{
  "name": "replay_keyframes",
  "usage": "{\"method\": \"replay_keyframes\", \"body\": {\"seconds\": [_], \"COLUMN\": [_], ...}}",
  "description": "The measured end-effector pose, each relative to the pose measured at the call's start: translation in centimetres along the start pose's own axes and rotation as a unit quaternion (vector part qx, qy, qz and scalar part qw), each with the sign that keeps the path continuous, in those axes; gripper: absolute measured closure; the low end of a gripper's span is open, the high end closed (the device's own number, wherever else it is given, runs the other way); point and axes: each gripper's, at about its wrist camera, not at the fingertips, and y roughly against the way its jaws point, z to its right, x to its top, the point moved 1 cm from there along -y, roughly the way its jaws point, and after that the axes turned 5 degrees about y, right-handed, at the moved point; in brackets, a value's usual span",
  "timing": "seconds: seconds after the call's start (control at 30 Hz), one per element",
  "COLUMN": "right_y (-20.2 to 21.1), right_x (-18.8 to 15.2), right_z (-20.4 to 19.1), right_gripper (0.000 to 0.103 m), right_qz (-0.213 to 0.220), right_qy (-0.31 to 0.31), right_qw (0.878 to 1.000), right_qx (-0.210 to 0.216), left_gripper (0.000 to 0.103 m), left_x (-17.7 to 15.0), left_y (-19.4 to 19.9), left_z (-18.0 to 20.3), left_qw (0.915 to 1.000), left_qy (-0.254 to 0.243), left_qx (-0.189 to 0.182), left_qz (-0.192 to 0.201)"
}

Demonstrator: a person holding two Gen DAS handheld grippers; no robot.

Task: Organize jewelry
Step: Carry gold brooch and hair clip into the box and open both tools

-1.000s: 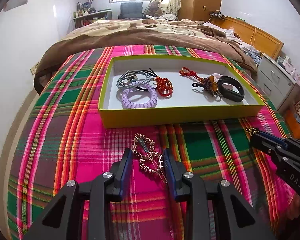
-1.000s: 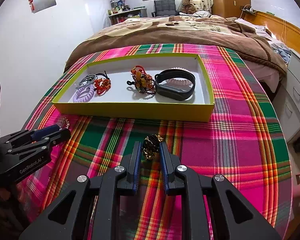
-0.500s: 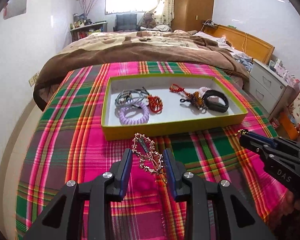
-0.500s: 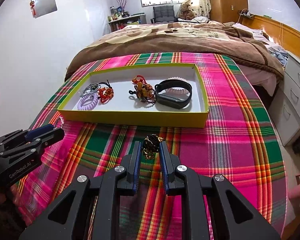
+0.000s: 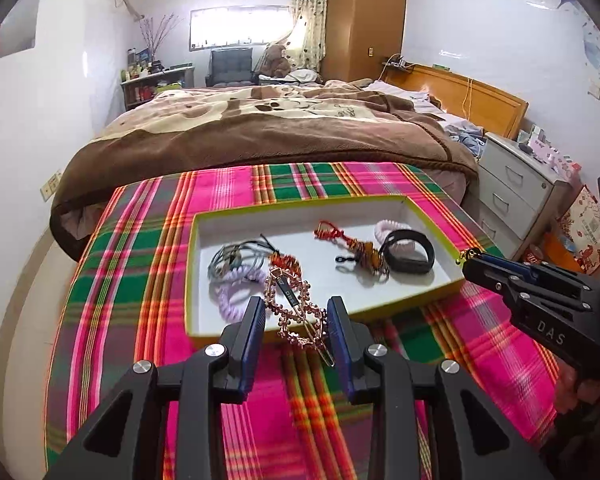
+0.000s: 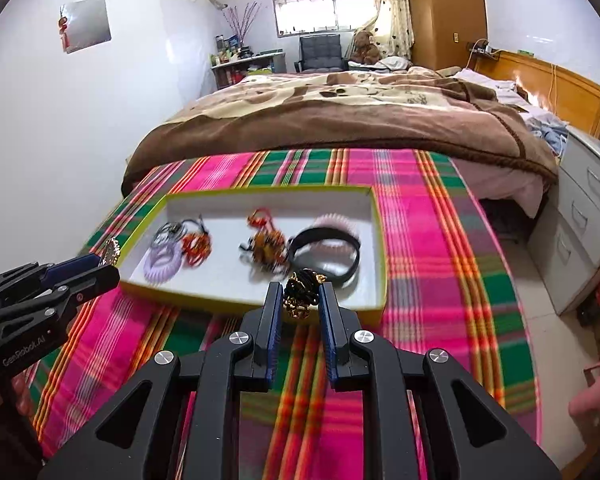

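My left gripper (image 5: 296,318) is shut on a rose-gold beaded hair clip (image 5: 294,308) and holds it in the air just before the near wall of a yellow-edged white tray (image 5: 416,302). My right gripper (image 6: 300,298) is shut on a black and gold ornament (image 6: 302,292), raised near the tray's (image 6: 376,216) front right wall. The tray holds a lilac coil tie (image 5: 230,294), grey hair ties (image 5: 230,258), an orange beaded piece (image 5: 286,260), a red-amber charm (image 5: 360,250), a black band (image 5: 408,254) and a pink coil tie (image 5: 388,228).
The tray lies on a pink and green plaid cloth (image 5: 148,264) over a table. A bed with a brown blanket (image 5: 260,128) stands behind it. A white drawer unit (image 5: 516,188) stands at the right. The white wall is close on the left.
Both grippers have risen from the cloth and moved toward the tray, each still holding its piece. The view now looks down on the tray from higher up.
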Motion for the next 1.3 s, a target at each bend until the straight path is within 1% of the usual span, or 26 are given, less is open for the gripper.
{"method": "replay_keyframes", "body": {"seconds": [0.13, 0.27, 0.5, 0.6, 0.8, 1.03, 1.3], "right_y": [-1.2, -2.8, -5.1, -6.0, -7.3, -7.8, -8.1], "right_x": [1.1, 1.5, 1.4, 1.3, 1.2, 1.3, 1.2], "right_z": [0.2, 0.4, -0.6, -0.9, -1.5, -1.5, -1.7], "right_gripper": [0.084, 0.084, 0.084, 0.084, 0.084, 0.084, 0.084], "right_qz": [-0.004, -0.017, -0.039, -0.047, -0.062, -0.070, -0.074], "right_qy": [0.009, 0.010, 0.029, 0.033, 0.042, 0.050, 0.056], "right_qw": [1.000, 1.000, 0.999, 0.998, 0.997, 0.996, 0.996], "right_qx": [-0.007, -0.006, 0.014, 0.018, 0.020, 0.001, -0.006], "left_gripper": [0.071, 0.071, 0.071, 0.071, 0.071, 0.070, 0.070], "left_x": [1.0, 1.6, 1.8, 1.7, 1.5, 1.3, 1.1], "left_y": [-1.7, -3.6, -6.2, -6.8, -8.0, -8.9, -9.3], "left_z": [-0.1, -0.5, -2.0, -2.7, -3.3, -3.4, -3.4], "left_qw": [0.9999, 0.9997, 0.9991, 0.9988, 0.9980, 0.9972, 0.9966], "left_qy": [-0.008, 0.000, 0.008, 0.014, 0.024, 0.029, 0.036], "left_qx": [-0.001, -0.011, 0.006, 0.013, 0.009, 0.003, -0.002], "left_qz": [-0.008, -0.020, -0.041, -0.045, -0.058, -0.068, -0.075]}}
